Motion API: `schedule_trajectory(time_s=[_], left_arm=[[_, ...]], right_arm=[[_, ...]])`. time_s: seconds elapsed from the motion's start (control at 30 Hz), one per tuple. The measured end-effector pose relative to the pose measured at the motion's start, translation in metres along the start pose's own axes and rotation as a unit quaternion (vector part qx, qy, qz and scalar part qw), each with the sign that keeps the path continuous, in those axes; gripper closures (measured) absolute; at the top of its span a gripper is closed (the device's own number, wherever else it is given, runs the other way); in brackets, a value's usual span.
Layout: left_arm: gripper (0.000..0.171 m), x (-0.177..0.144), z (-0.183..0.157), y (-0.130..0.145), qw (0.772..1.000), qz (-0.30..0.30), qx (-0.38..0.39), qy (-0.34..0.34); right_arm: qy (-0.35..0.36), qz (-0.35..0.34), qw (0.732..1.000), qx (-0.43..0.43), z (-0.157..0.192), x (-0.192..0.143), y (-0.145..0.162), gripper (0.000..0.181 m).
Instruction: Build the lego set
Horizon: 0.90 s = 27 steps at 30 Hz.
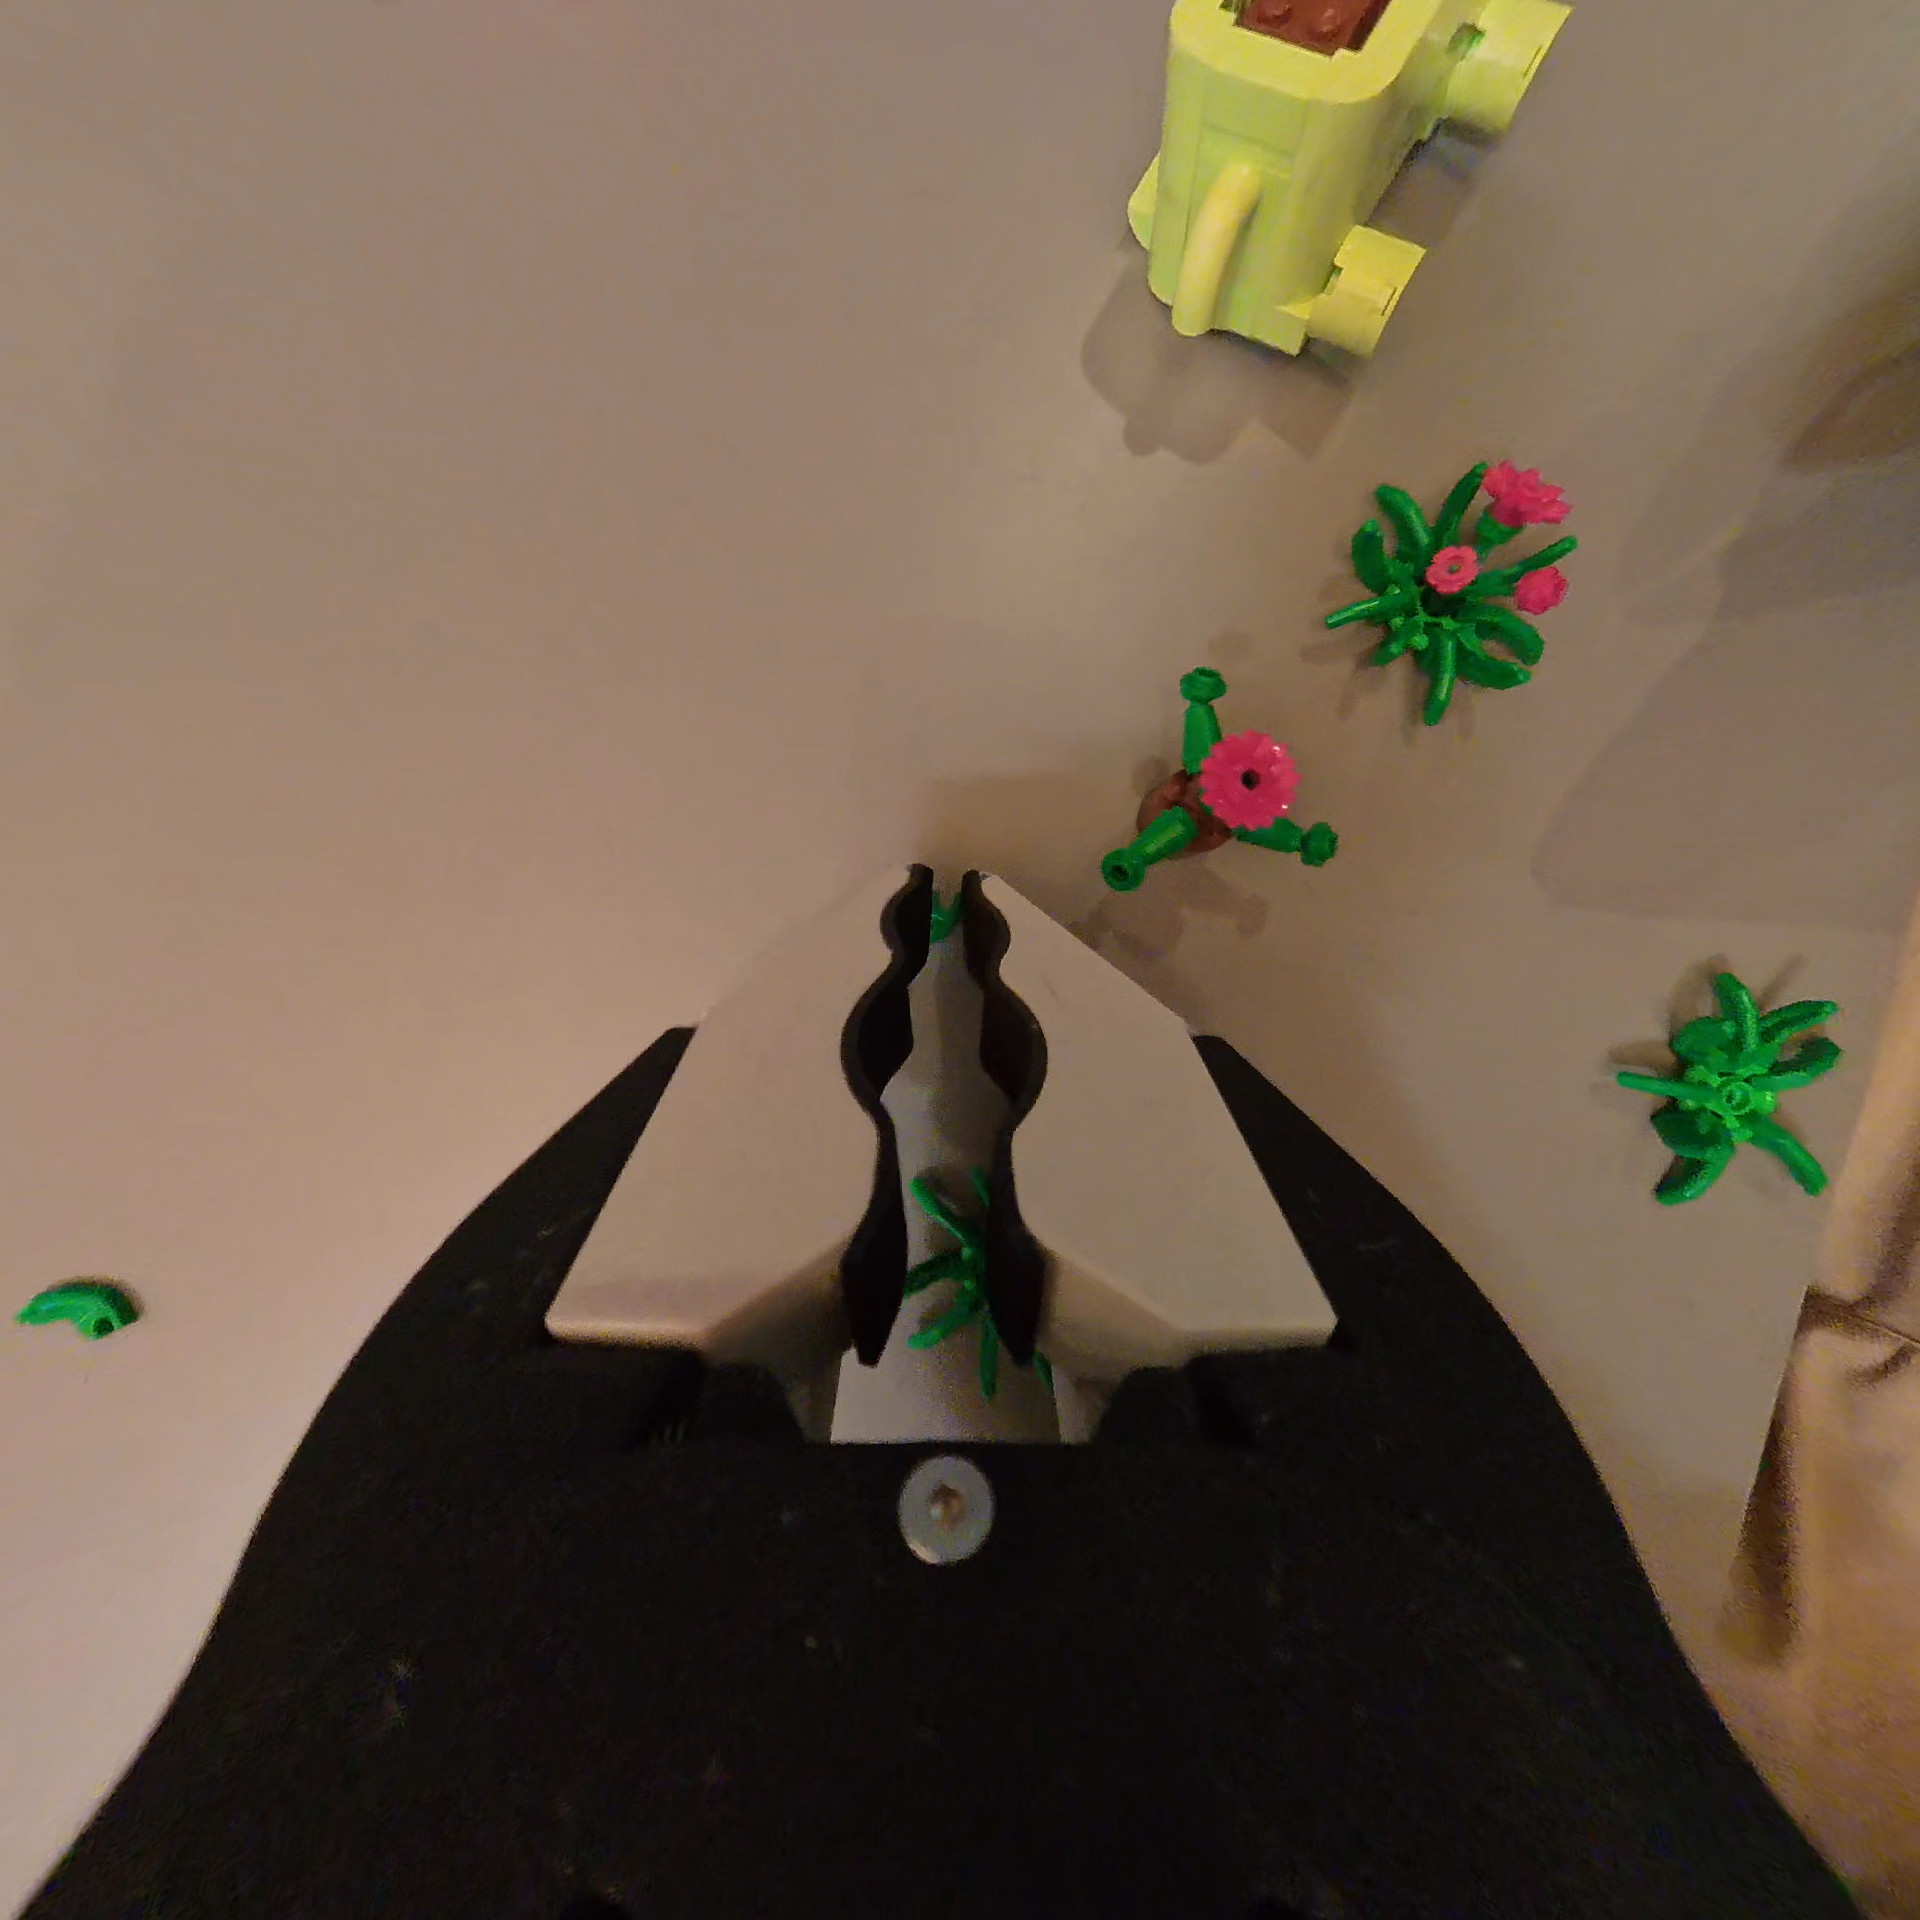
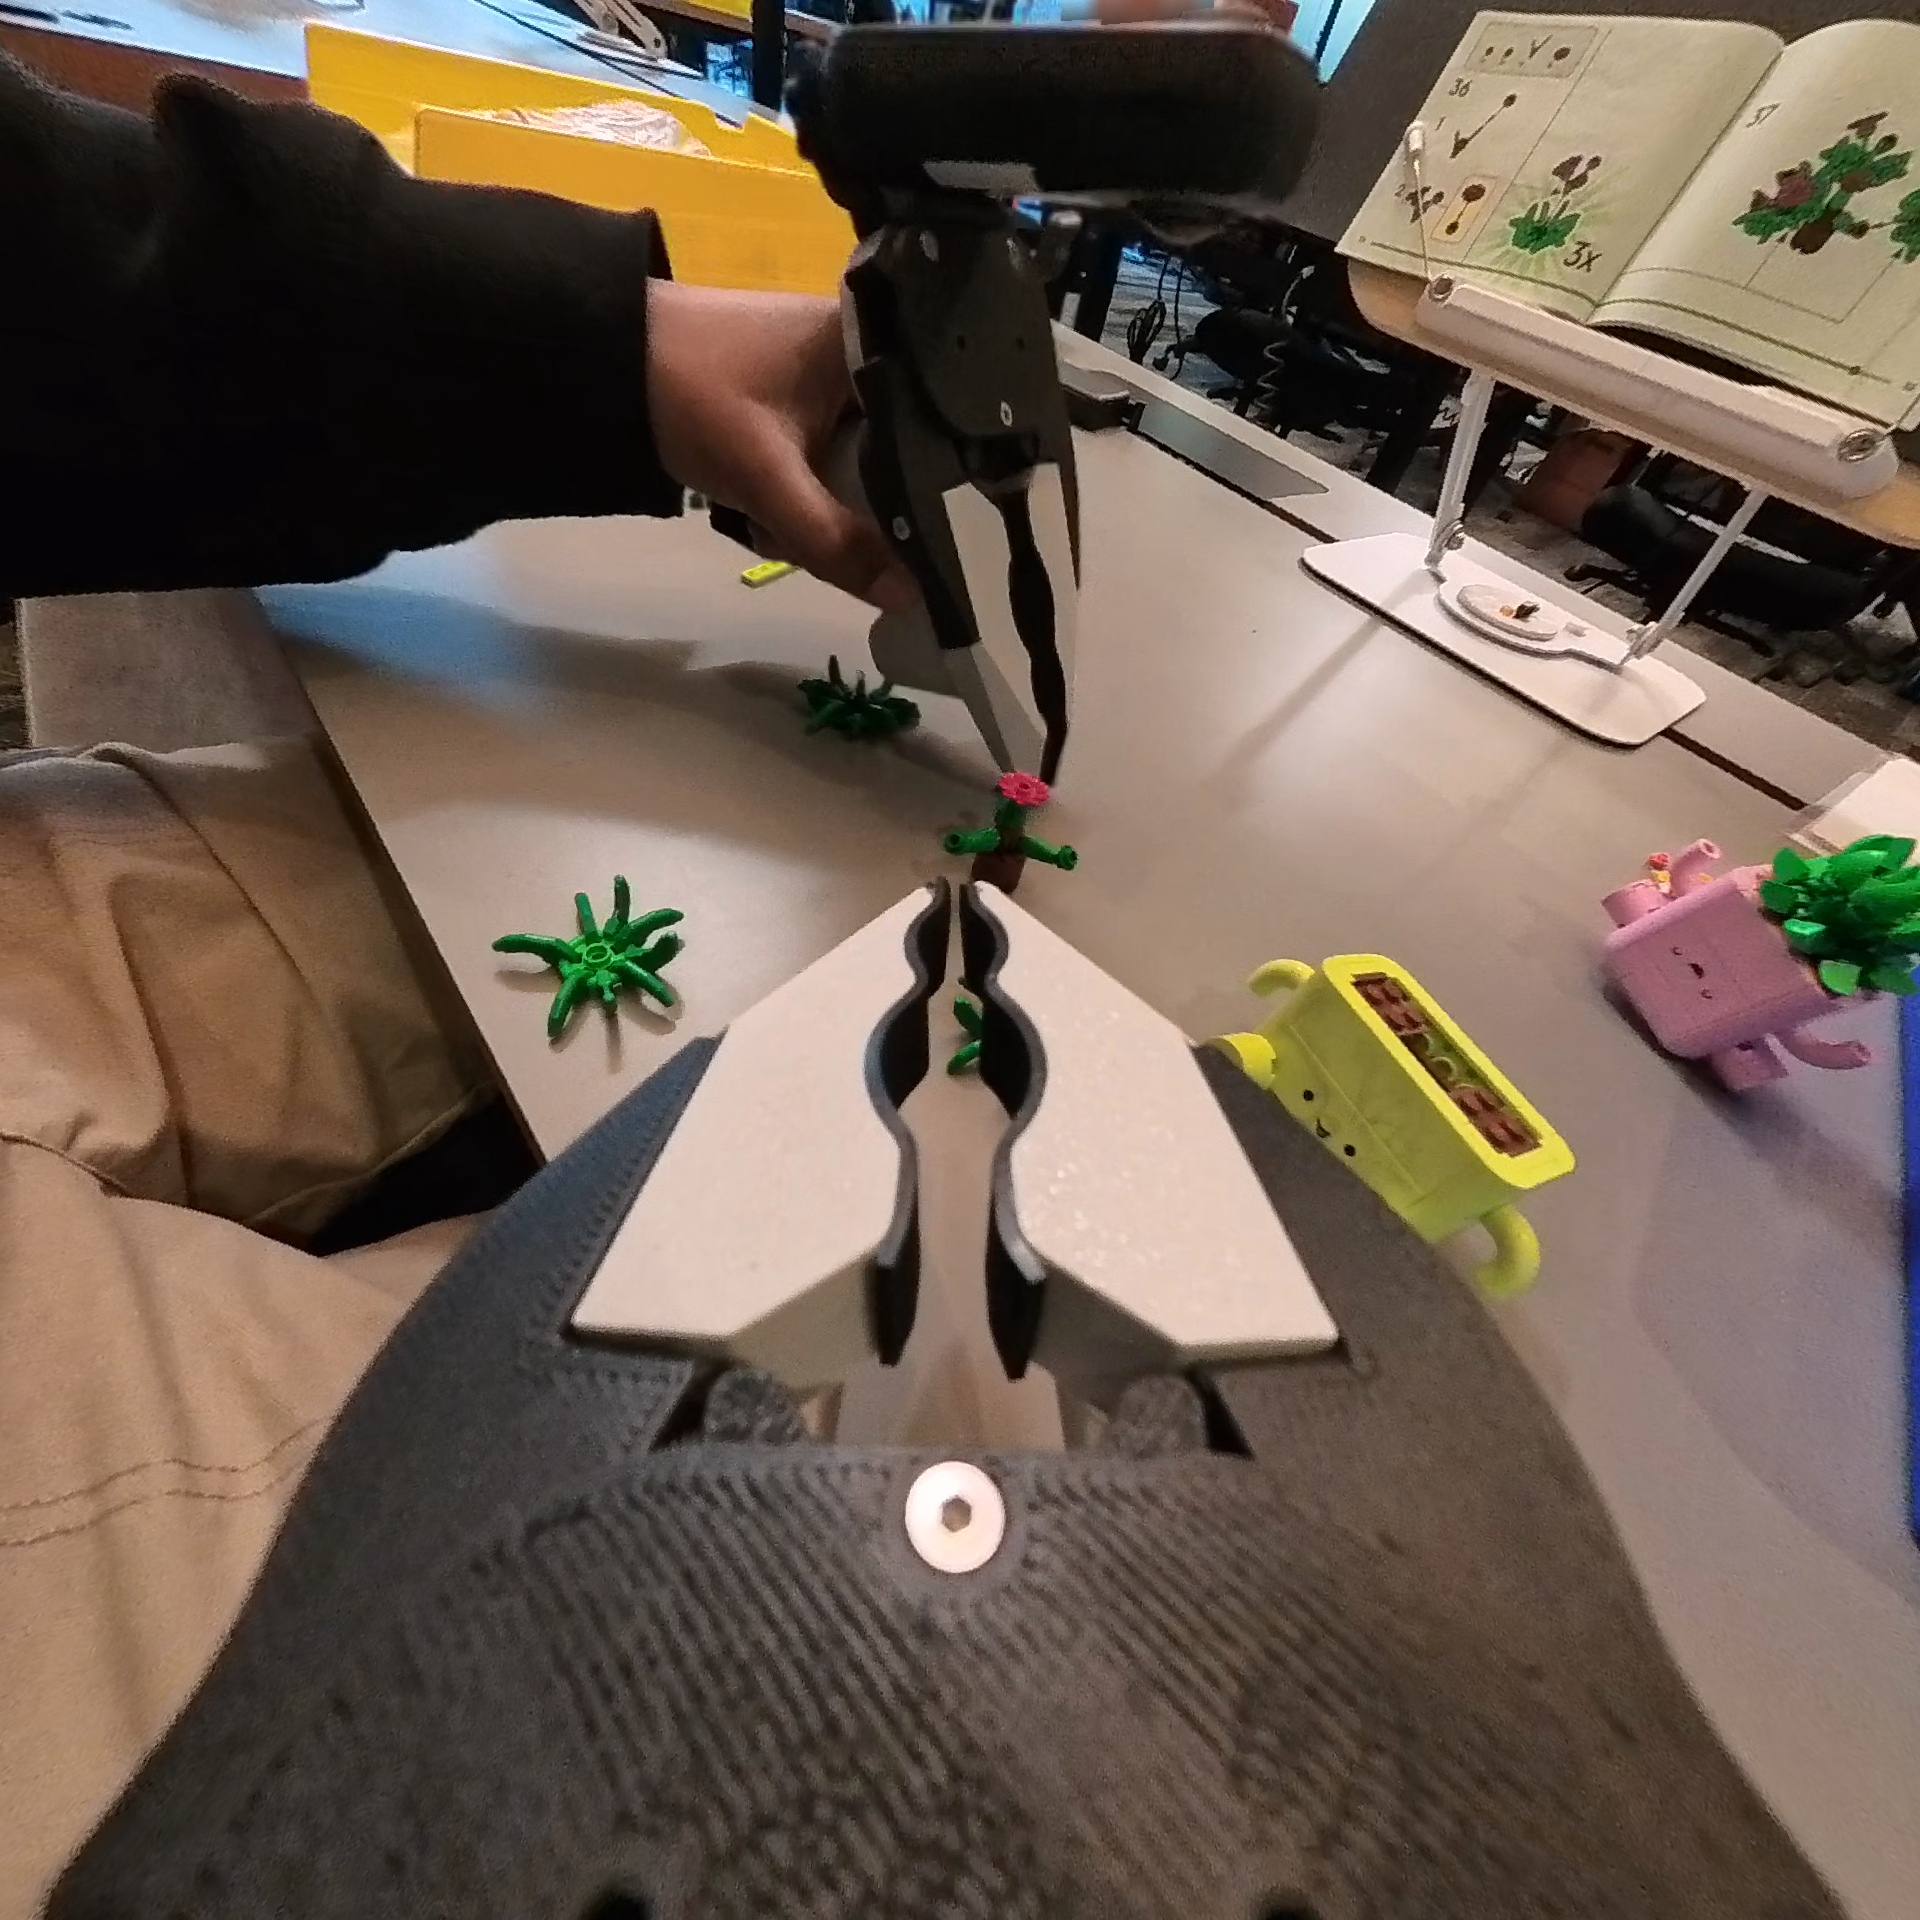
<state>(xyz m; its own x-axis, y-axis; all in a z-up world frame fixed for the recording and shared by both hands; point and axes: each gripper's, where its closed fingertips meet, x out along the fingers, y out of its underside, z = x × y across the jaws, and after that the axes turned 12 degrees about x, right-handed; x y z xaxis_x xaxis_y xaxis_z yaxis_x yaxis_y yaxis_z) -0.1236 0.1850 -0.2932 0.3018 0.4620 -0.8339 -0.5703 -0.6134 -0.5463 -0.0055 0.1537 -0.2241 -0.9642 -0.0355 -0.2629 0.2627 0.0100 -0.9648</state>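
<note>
My left gripper point(image 1: 943, 891) points down at the grey table point(image 1: 416, 520), its jaws shut on a small green piece point(image 1: 943, 916) at the tips. It also shows in the right wrist view point(image 2: 1044, 764), held by a hand, with its tips just above and beside a brown stem with a pink flower point(image 2: 1013, 826); that stem also shows in the left wrist view point(image 1: 1231, 795). My right gripper point(image 2: 956, 896) is shut with nothing visible at its tips, close in front of that stem. A lime green pot point(image 2: 1403, 1122) lies on its side to its right.
Green leaf pieces point(image 2: 592, 956) point(image 2: 857, 707) lie on the table, and a leafy plant with pink flowers point(image 1: 1455, 592). A loose green bit point(image 1: 78, 1307) lies far left. A pink pot with greenery point(image 2: 1745, 956) and an open instruction book point(image 2: 1662, 187) on a stand are at right. About 15 cm separates my left fingertips from my right. The lime green pot point(image 2: 1403, 1122) lies around 12 cm away from my right fingertips.
</note>
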Motion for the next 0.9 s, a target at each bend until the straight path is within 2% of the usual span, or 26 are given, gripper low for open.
schedule_trajectory(time_s=[0.13,0.23,0.33,0.4,0.47,0.53,0.57,0.6,0.63,0.7,0.83,0.9], left_arm=[[0.168,-0.024,-0.007,-0.013,0.998,-0.067,-0.008,-0.011],[0.168,-0.056,-0.035,-0.041,0.983,-0.179,-0.011,0.029],[0.168,-0.085,-0.068,-0.063,0.955,-0.282,-0.027,0.087],[0.168,-0.103,-0.092,-0.076,0.924,-0.348,-0.048,0.15],[0.171,-0.128,-0.117,-0.088,0.873,-0.423,-0.07,0.235],[0.171,-0.151,-0.132,-0.096,0.819,-0.484,-0.09,0.293],[0.171,-0.153,-0.136,-0.097,0.811,-0.493,-0.099,0.3],[0.171,-0.145,-0.136,-0.096,0.823,-0.482,-0.108,0.282],[0.171,-0.134,-0.134,-0.092,0.843,-0.461,-0.11,0.253],[0.171,-0.121,-0.13,-0.084,0.869,-0.43,-0.121,0.211],[0.171,-0.125,-0.133,-0.069,0.879,-0.42,-0.142,0.174],[0.171,-0.12,-0.147,-0.057,0.898,-0.39,-0.129,0.155]], right_arm=[[0.009,-0.001,1.0,-0.008,-0.001,0.0,0.0,0.181],[0.026,-0.02,0.999,-0.001,-0.005,0.0,-0.006,0.181],[-0.014,-0.077,0.996,0.051,0.006,-0.002,-0.027,0.165],[-0.063,-0.1,0.988,0.103,0.017,-0.002,-0.036,0.154],[-0.124,-0.122,0.971,0.166,0.028,-0.005,-0.045,0.148],[-0.184,-0.141,0.939,0.255,0.034,-0.009,-0.055,0.147],[-0.223,-0.149,0.915,0.302,0.038,-0.012,-0.061,0.147],[-0.252,-0.147,0.893,0.342,0.04,-0.013,-0.064,0.146],[-0.258,-0.126,0.885,0.367,0.039,-0.01,-0.059,0.149],[-0.219,-0.093,0.903,0.357,0.03,-0.004,-0.044,0.148],[-0.147,-0.1,0.934,0.309,0.005,-0.018,-0.039,0.149],[-0.116,-0.114,0.944,0.288,-0.008,-0.029,-0.038,0.149]])
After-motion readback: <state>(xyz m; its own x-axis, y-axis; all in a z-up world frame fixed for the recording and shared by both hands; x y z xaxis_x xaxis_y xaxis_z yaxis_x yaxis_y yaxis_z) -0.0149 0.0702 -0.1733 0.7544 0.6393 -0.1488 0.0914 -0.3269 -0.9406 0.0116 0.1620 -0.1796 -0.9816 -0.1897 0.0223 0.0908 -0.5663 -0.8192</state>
